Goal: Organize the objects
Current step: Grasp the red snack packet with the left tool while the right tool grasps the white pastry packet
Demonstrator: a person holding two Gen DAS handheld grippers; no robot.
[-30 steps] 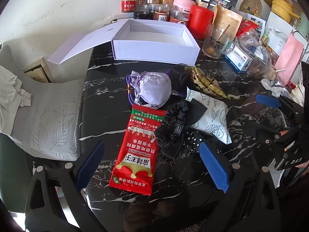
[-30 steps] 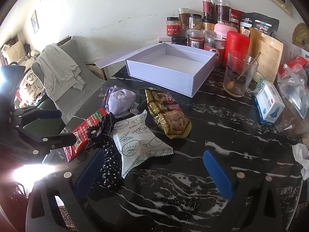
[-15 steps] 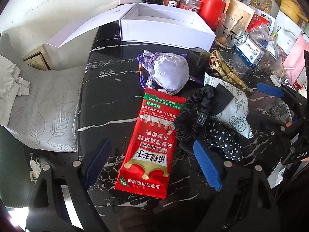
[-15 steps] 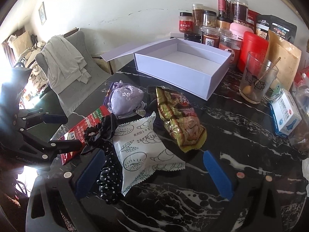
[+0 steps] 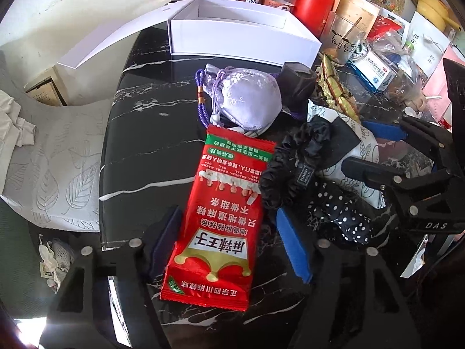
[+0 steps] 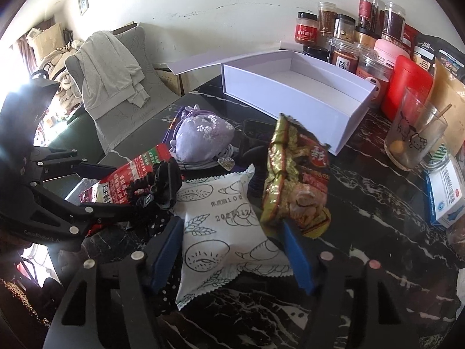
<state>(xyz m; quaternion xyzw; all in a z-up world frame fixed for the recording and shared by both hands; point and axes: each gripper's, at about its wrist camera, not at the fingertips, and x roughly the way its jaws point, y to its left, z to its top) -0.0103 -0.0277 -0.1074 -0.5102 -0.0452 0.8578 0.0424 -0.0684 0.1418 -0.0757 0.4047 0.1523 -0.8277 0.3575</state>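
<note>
Left wrist view: left gripper point(image 5: 232, 242) is down at the black marble table point(image 5: 139, 133), fingers spread wide on either side of the near end of the red packet point(image 5: 221, 226), not pinching it. The packet lies flat, far end tucked against the lilac pouch point(image 5: 247, 103). A black scrunchie point(image 5: 293, 171) sits just right of the packet, partly over a polka-dot cloth point(image 5: 343, 215).

Right wrist view: right gripper point(image 6: 232, 244) is parted too, its fingers straddling the white pastry packet point(image 6: 226, 226), which lies flat on the table. Can't tell if the pads are actually touching it. The gold snack bag point(image 6: 296, 180) is tipped up on its edge, leaning right beside the right finger point(image 6: 296, 250).

The open white box point(image 6: 296, 93) sits at the back of the table with its lid flap hanging out to the left, nothing visible inside. Behind it there's a crowd of jars point(image 6: 345, 55) and a red canister point(image 6: 407, 87), plus a glass point(image 6: 412, 136) with a stick in it off to the right.
</note>
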